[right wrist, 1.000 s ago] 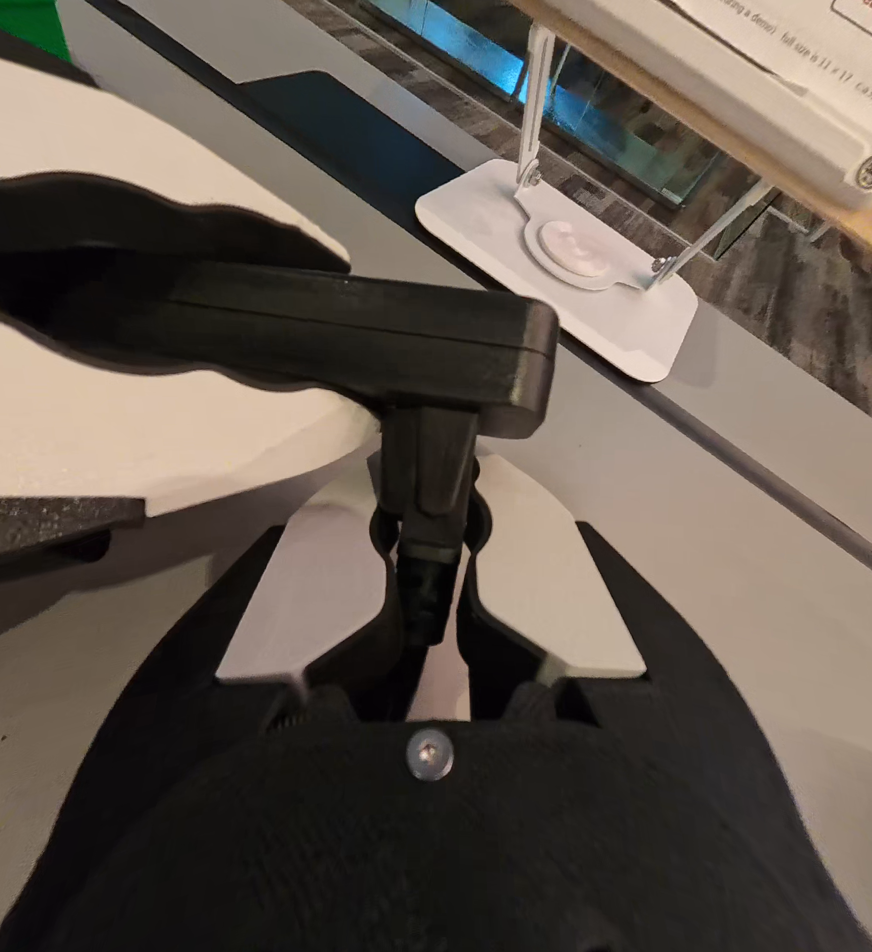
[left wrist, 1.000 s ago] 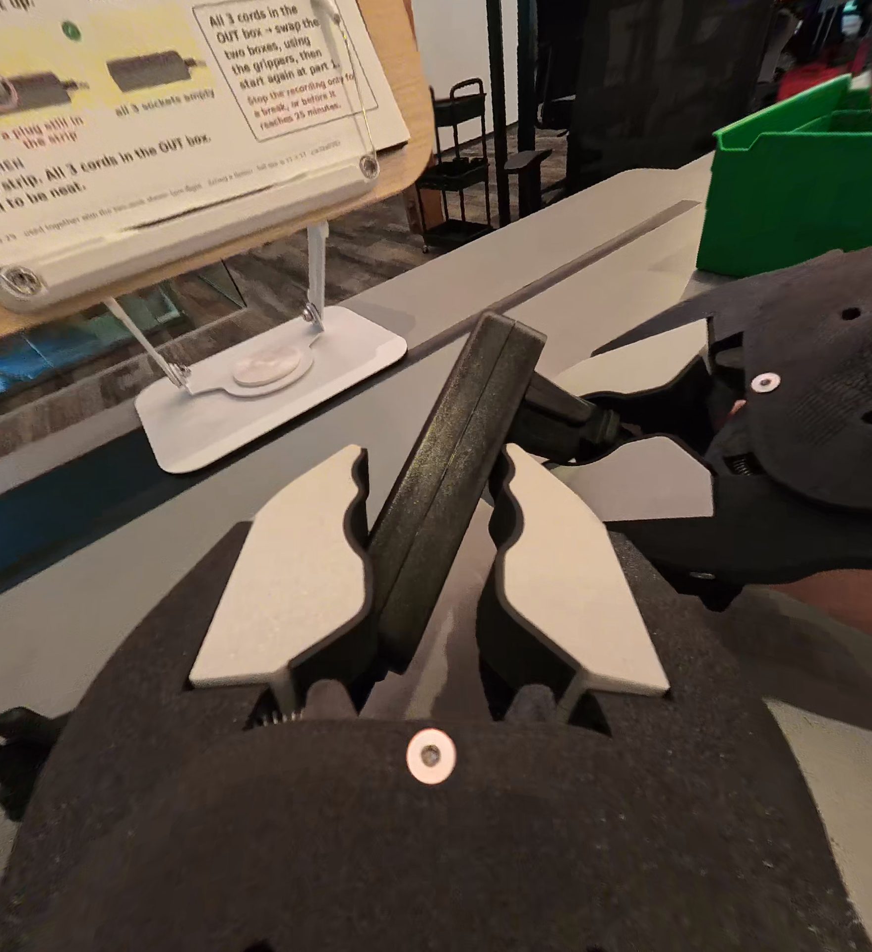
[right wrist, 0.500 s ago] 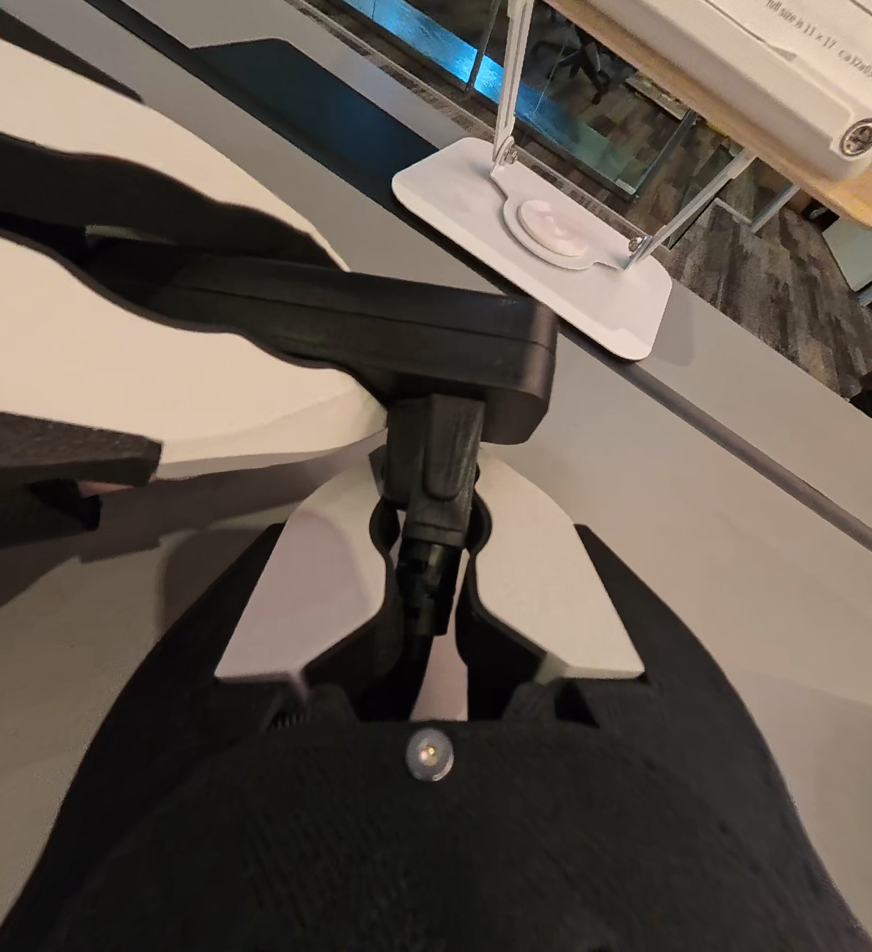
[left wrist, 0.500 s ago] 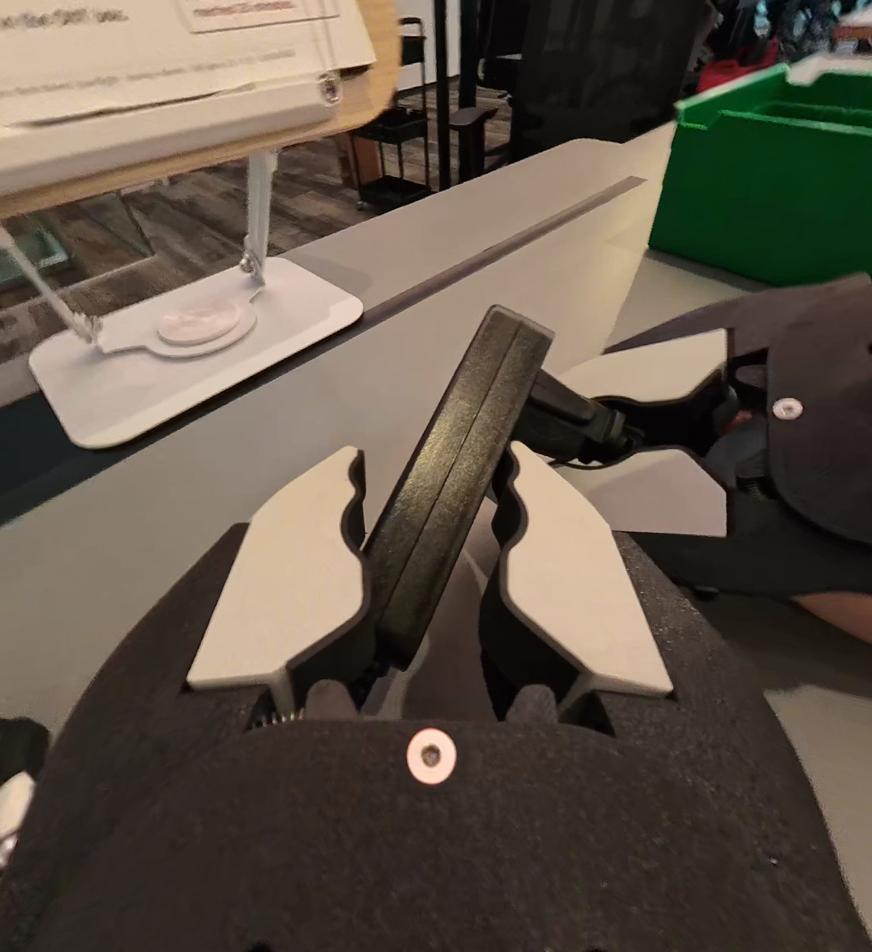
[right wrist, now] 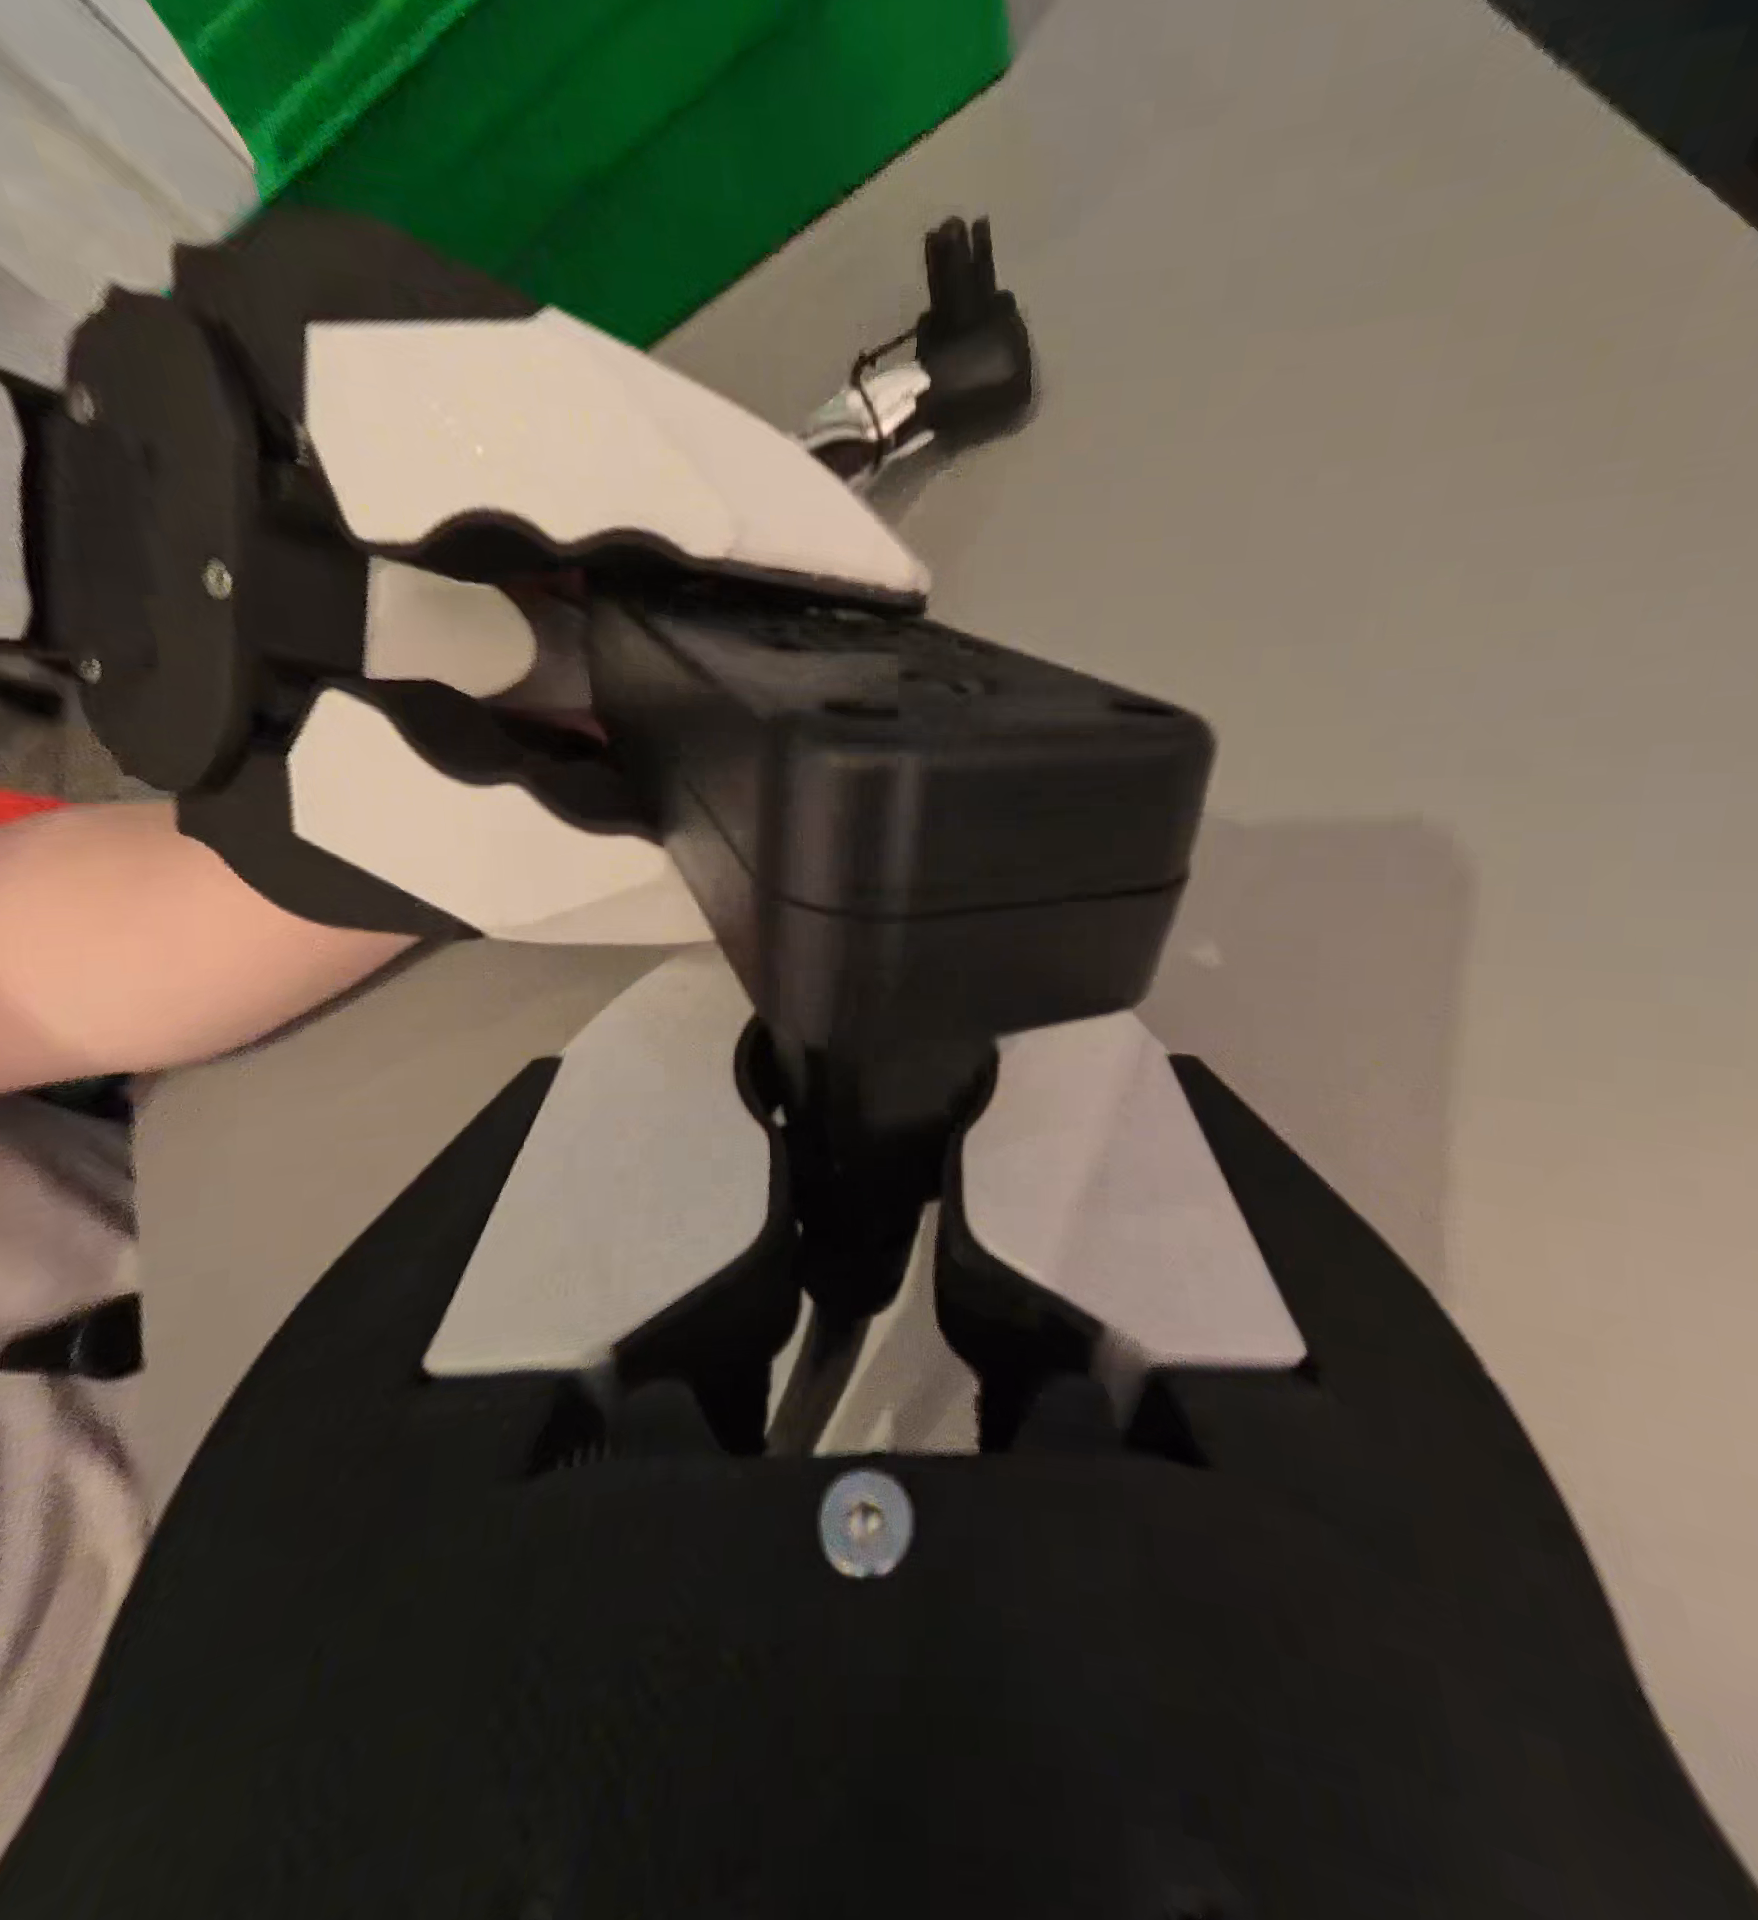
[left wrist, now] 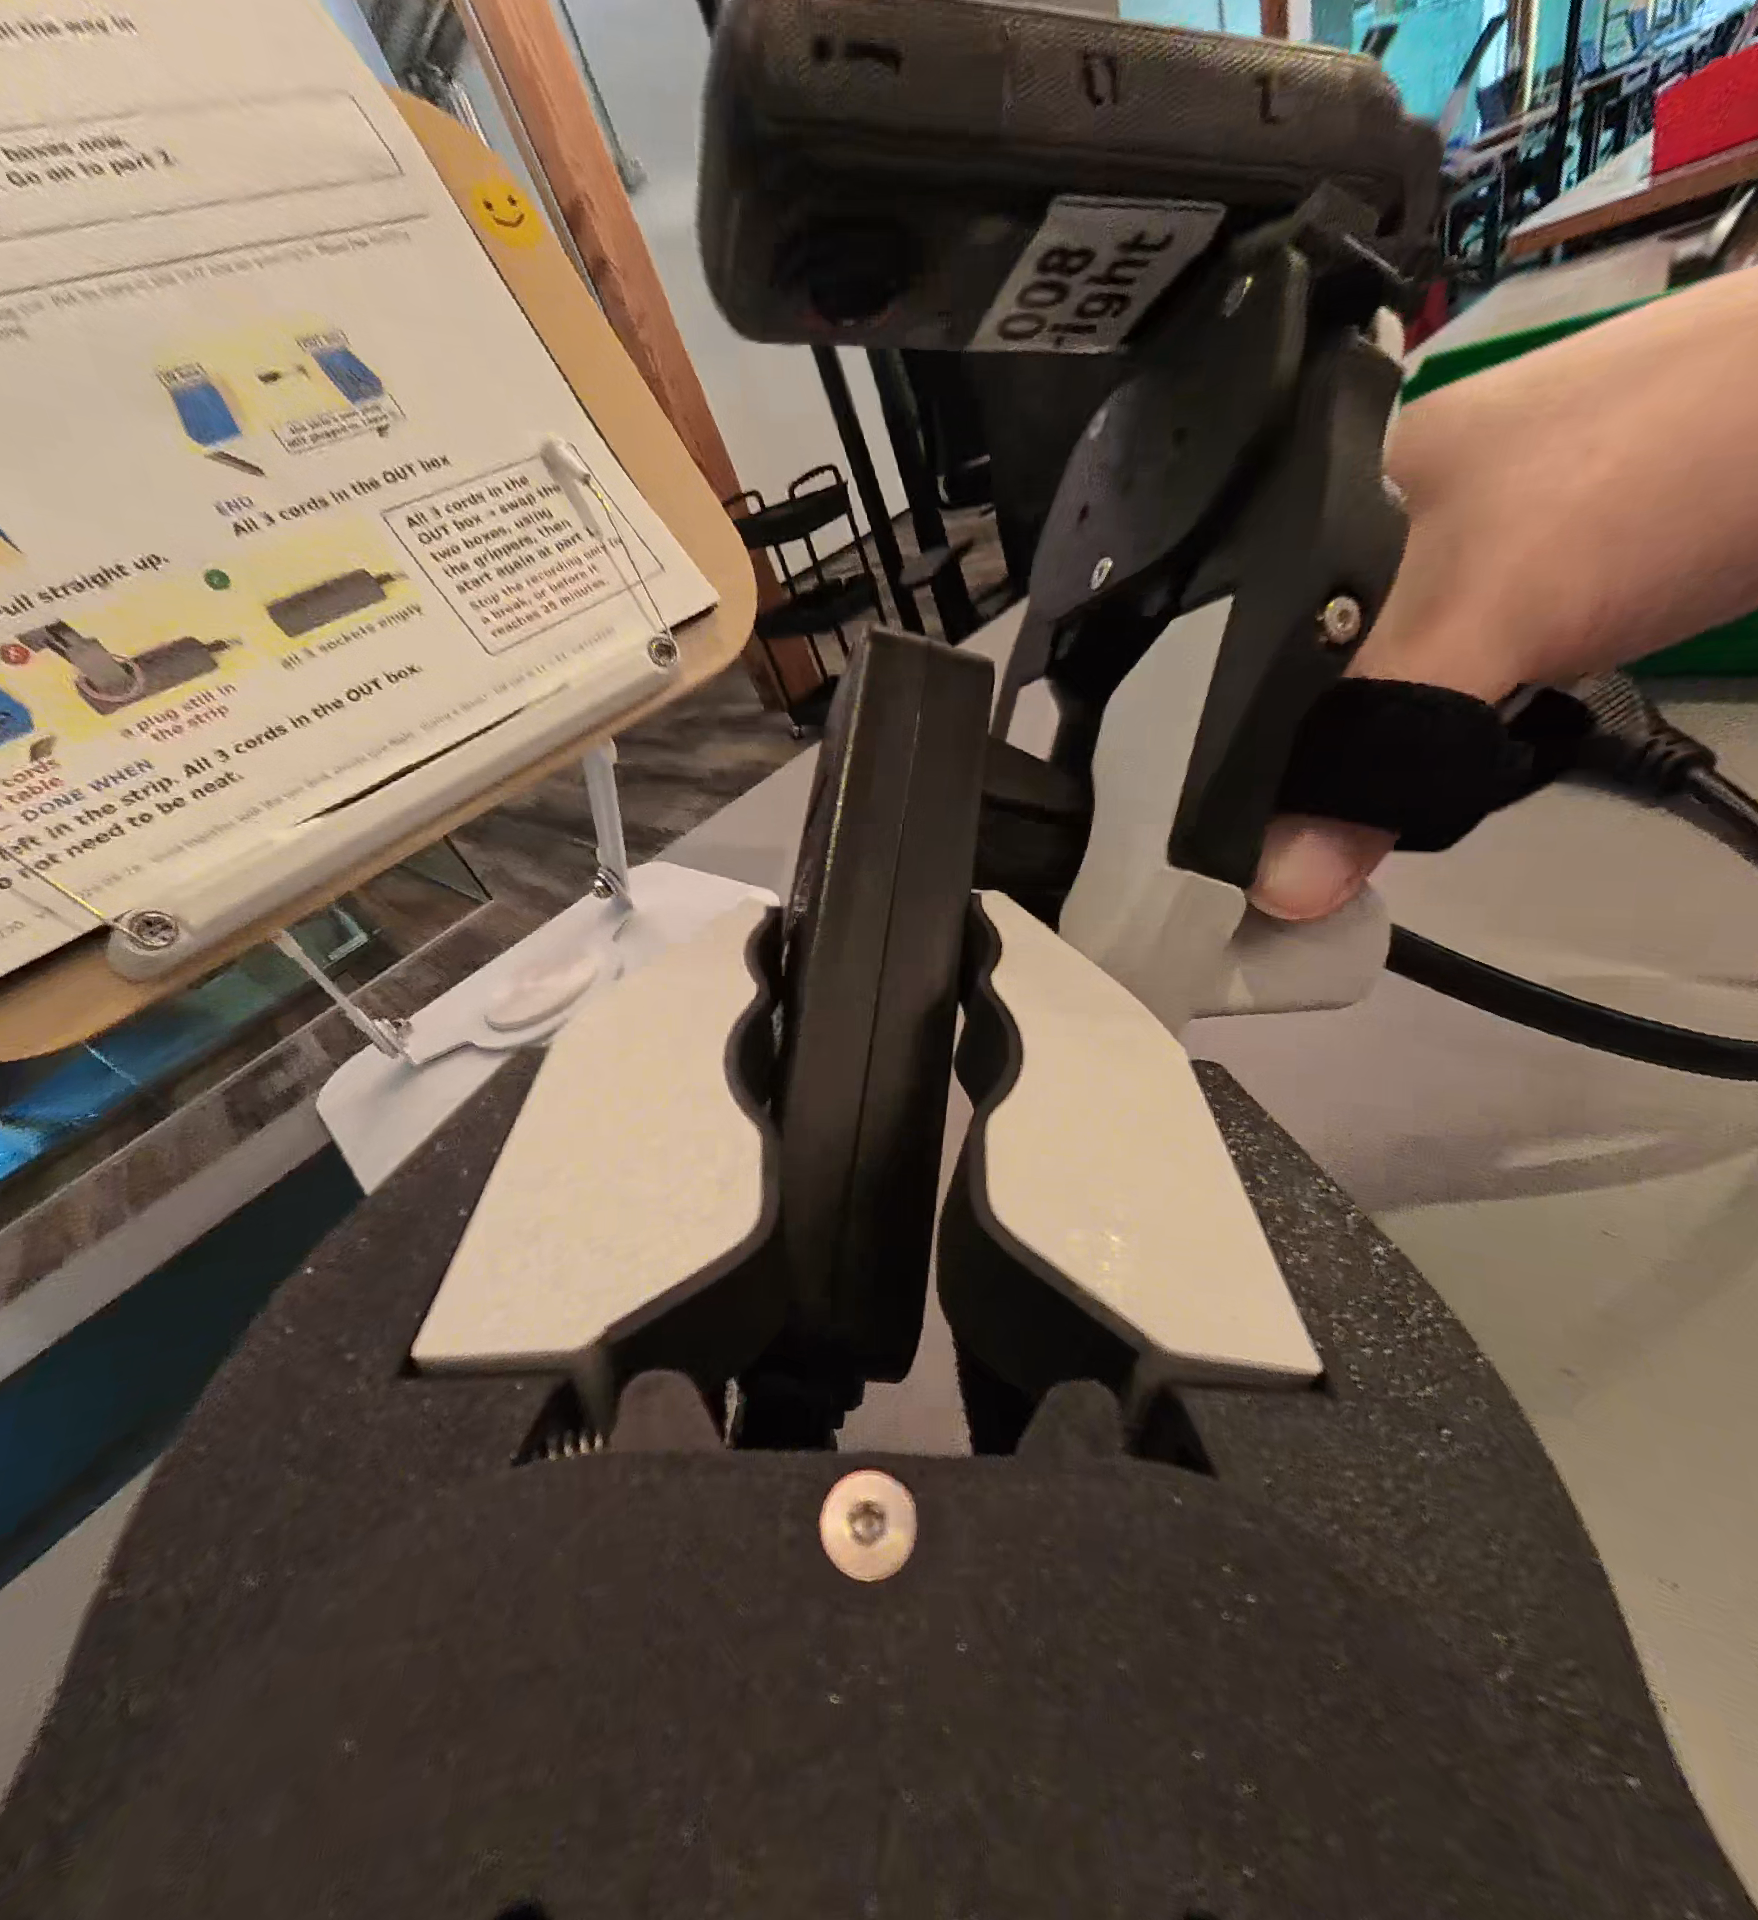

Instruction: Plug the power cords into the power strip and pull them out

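My left gripper (left wrist: 870, 925) is shut on the black power strip (left wrist: 880, 1091), which stands edge-on between its white fingers, above the grey table (left wrist: 1581, 1299). My right gripper (right wrist: 870, 1070) is shut on a black plug (right wrist: 859, 1174) that sits against the strip's end (right wrist: 958, 831). In the left wrist view the right gripper (left wrist: 1083, 862) comes in from the upper right, held by a hand. The plug's black cord (left wrist: 1685, 1039) loops off to the right. The left gripper also shows in the right wrist view (right wrist: 729, 748), clamping the strip from the left.
Another black plug (right wrist: 958, 322) lies loose on the table beyond the strip. A green box (right wrist: 594, 135) stands behind it. An instruction board (left wrist: 283, 520) on a white stand (left wrist: 501, 1029) rises at the table's far left edge. About 5 cm separates my left fingertips from my right.
Both grippers have kept their holds. The right gripper has swung round and now looks down at the table and the green box. The strip has turned more upright in the left view.
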Tool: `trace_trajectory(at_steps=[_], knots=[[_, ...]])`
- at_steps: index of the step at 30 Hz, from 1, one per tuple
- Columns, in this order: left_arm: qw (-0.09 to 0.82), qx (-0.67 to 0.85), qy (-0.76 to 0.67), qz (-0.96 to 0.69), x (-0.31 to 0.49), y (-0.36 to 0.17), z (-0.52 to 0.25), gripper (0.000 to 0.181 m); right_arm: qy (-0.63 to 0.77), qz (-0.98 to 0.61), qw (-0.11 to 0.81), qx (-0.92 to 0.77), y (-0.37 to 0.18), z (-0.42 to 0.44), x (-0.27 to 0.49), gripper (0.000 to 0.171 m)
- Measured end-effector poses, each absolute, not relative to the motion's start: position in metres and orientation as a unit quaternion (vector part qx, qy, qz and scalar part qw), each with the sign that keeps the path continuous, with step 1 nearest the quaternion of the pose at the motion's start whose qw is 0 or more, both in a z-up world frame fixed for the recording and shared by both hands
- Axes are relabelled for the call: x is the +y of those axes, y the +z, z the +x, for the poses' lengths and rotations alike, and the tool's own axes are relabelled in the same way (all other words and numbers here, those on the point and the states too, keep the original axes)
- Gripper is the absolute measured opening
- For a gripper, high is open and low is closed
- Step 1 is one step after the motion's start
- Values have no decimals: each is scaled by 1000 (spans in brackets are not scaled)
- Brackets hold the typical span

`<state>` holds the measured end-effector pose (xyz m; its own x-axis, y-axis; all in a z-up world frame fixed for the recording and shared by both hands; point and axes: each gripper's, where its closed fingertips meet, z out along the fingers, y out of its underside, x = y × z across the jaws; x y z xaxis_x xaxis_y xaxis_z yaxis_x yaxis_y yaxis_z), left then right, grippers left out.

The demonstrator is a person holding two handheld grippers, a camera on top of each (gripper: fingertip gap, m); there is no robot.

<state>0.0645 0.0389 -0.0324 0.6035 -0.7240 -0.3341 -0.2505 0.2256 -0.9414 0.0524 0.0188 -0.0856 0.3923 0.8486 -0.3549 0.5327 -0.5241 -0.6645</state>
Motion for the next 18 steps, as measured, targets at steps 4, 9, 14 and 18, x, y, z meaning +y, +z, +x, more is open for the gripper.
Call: trace_trajectory(at_steps=[4, 9, 14, 18], knots=[[668, 414, -192, -588, 33, -29, 64, 32, 351, -791, 173, -470, -86, 52, 7, 30], [665, 421, -199, -584, 28, -28, 68, 32, 401, -795, 120, -439, -83, 52, -4, 23], [662, 426, -175, -591, 31, -33, 70, 40, 424, -792, 136, -418, -90, 52, -7, 22], [664, 422, -177, -591, 34, -34, 71, 48, 480, -787, 125, -366, -91, 50, -11, 25]])
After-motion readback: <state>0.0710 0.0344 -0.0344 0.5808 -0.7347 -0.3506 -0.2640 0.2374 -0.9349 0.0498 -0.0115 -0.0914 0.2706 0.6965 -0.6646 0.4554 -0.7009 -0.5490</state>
